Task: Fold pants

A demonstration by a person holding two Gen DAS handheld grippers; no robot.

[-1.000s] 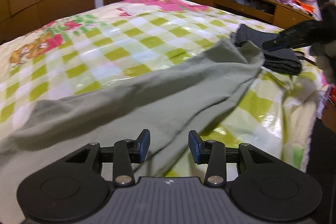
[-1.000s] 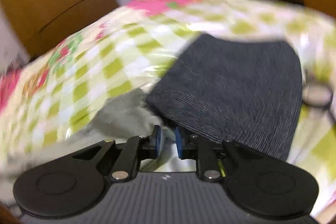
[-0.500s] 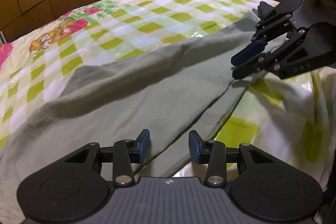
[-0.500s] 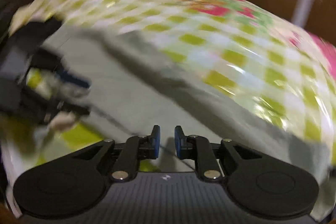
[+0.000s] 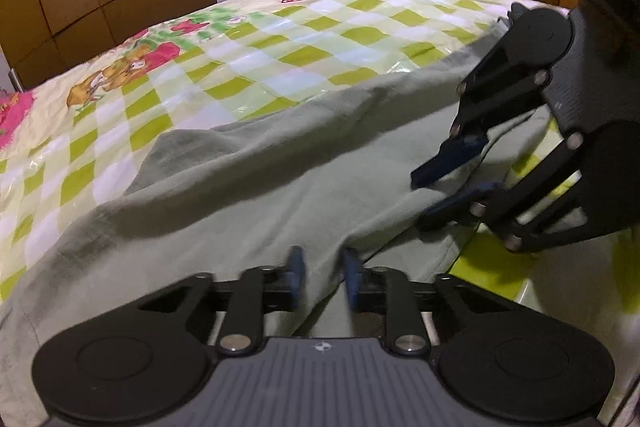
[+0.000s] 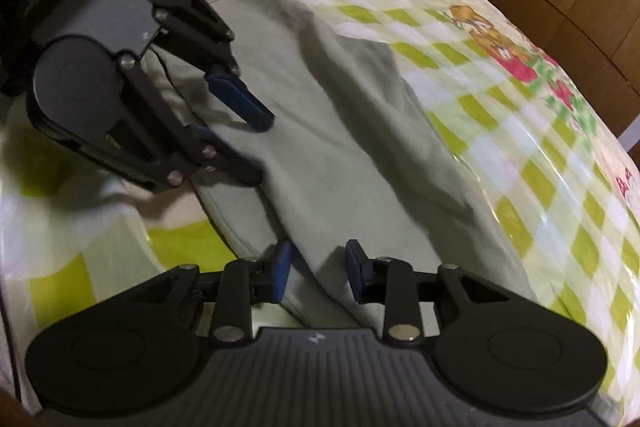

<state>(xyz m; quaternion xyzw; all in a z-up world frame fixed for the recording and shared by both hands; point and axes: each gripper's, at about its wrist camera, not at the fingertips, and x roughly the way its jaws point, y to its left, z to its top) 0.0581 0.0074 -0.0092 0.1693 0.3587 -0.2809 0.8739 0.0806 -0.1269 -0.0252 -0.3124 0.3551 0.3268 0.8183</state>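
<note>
Getting hold of the near hem before folding.
Left wrist view: my left gripper (image 5: 322, 277) was closing on a ridge of the grey-green cotton pants (image 5: 248, 187) spread along the near edge of the checked bed cover (image 5: 280, 43). Right wrist view: my right gripper (image 6: 318, 271) was opening astride the hem, gripping nothing; it should bite both layers before lifting.

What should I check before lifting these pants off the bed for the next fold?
1. Cloth between the left gripper jaws: ok, a ridge of the pants sits there as they close.
2. Left grip firm: cannot tell, the pads are blurred.
3. Right gripper gripping: not ok, its jaws stand apart around the pants' edge.
4. Grippers clear of each other: ok, there is a gap between them.
5. Pants flat on the bed cover: not ok, long creases show.
</note>
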